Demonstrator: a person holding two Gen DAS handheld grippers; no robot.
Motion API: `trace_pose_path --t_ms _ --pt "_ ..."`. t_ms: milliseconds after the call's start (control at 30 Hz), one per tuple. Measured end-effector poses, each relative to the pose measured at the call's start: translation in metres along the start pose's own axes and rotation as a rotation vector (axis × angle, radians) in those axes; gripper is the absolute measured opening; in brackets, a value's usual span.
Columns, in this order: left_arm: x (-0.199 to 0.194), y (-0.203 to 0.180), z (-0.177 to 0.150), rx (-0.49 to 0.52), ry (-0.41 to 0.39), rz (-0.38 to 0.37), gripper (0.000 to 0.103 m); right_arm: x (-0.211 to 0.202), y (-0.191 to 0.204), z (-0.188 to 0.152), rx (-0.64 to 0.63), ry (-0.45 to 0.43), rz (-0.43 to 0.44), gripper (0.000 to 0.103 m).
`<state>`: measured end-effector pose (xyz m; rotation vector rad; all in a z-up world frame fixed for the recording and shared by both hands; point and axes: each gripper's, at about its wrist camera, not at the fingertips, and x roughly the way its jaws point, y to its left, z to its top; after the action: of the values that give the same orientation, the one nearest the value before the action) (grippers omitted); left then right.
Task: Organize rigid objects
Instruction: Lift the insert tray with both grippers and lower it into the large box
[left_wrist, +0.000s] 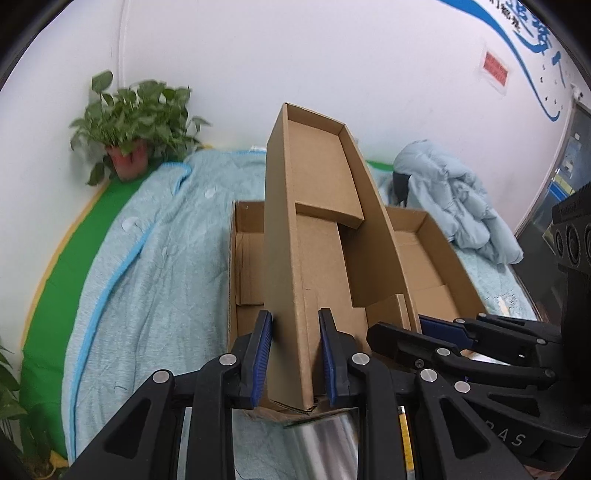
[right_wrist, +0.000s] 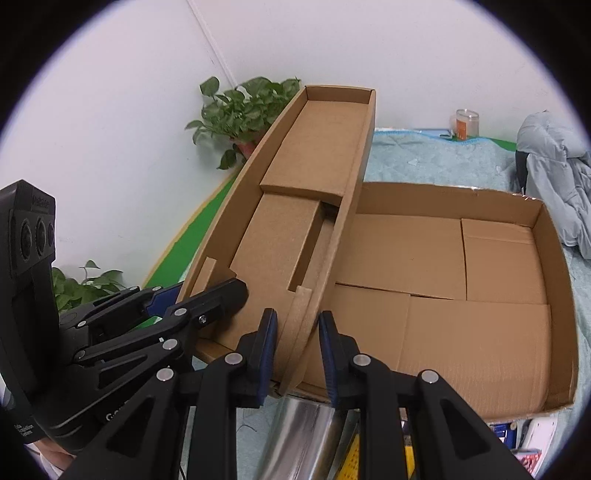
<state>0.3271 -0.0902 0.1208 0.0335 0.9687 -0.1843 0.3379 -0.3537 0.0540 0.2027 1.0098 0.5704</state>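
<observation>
We hold a long, narrow cardboard tray (left_wrist: 317, 206) raised on a slant above a wide, shallow cardboard box (right_wrist: 480, 280). The left gripper (left_wrist: 295, 354) is clenched on the tray's left side wall at its near end; the right gripper (right_wrist: 297, 354) is clenched on the opposite side wall, also at the near end. In each wrist view the other gripper appears beside the tray, its blue pads against the cardboard.

Inside the tray we see folded cardboard inserts: a flat panel (right_wrist: 306, 173) lying across the middle and a longer boxlike piece (right_wrist: 273, 243) along the left side, with a dark gap beside it. We see no loose item in the tray.

The wide box rests on a light blue quilt (left_wrist: 155, 251) over a green mat (left_wrist: 74, 266). Its floor is covered by flat cardboard flaps (right_wrist: 502, 266) and holds nothing else that we can see. The tray's far end rises past the box's far wall.

Beyond the quilt, a potted plant (left_wrist: 136, 122) stands in the corner, a pale blue jacket (left_wrist: 454, 199) lies bunched at the right, and a small clear jar (right_wrist: 466, 123) with an orange label sits at the far edge. A shiny metal cylinder (right_wrist: 306, 435) lies just beneath the grippers.
</observation>
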Motion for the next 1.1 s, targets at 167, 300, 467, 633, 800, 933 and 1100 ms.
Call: trace_pose_path --t_ms 167,300,467,633,800,933,1100 --pt "0.040 0.023 -0.016 -0.048 0.057 -0.023 0.022 0.034 -0.006 0.002 0.012 0.077 0.002 0.022" --pt "0.076 0.035 -0.032 -0.091 0.109 -0.033 0.022 0.063 -0.014 -0.003 0.025 0.149 0.003 0.022" --pt "0.118 0.049 -0.050 -0.109 0.186 -0.005 0.022 0.102 -0.026 -0.007 0.045 0.250 0.021 0.022" --pt "0.149 0.060 -0.064 -0.120 0.227 0.036 0.022 0.134 -0.036 -0.013 0.099 0.336 0.067 0.022" --pt "0.148 0.054 -0.072 -0.077 0.233 0.091 0.022 0.146 -0.042 -0.015 0.146 0.361 0.111 0.022" --pt "0.134 0.054 -0.078 -0.094 0.216 0.072 0.023 0.149 -0.044 -0.020 0.171 0.375 0.146 0.022" --pt "0.083 0.046 -0.084 -0.101 0.121 0.073 0.023 0.158 -0.045 -0.025 0.222 0.395 0.136 0.027"
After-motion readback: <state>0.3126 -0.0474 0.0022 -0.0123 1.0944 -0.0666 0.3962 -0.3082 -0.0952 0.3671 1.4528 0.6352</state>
